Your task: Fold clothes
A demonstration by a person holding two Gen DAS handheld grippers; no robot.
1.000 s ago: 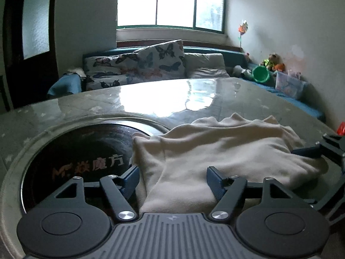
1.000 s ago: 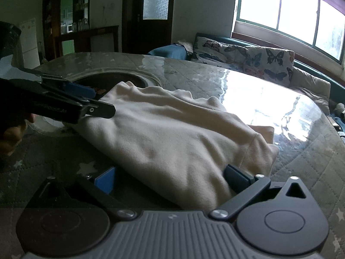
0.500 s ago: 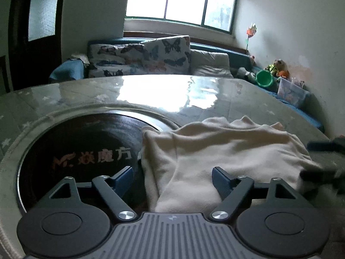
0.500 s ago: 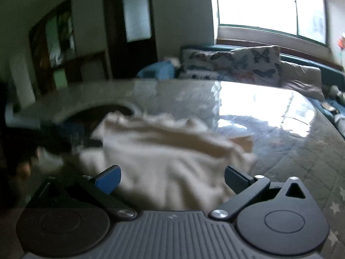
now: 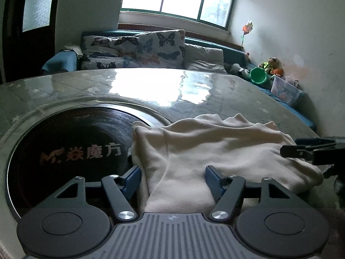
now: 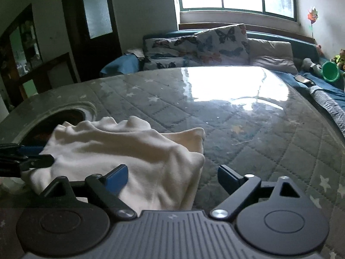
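Note:
A cream fleece garment lies folded in a bundle on the round glass-topped table; it also shows in the right wrist view. My left gripper is open, its blue-padded fingers on either side of the garment's near left edge. My right gripper is open over the garment's near right corner, its left pad over the cloth and its right pad over bare table. The right gripper's fingers show at the right of the left wrist view. The left gripper's fingers show at the left of the right wrist view.
A dark round inset with orange lettering sits in the table under the garment's left end. The quilted table surface spreads to the right and back. A sofa with butterfly cushions and toys stands behind the table.
Both grippers have pulled back and lifted from the garment. The right gripper has swung to the right, from straddling the garment's near edge to its right corner. The garment lies still.

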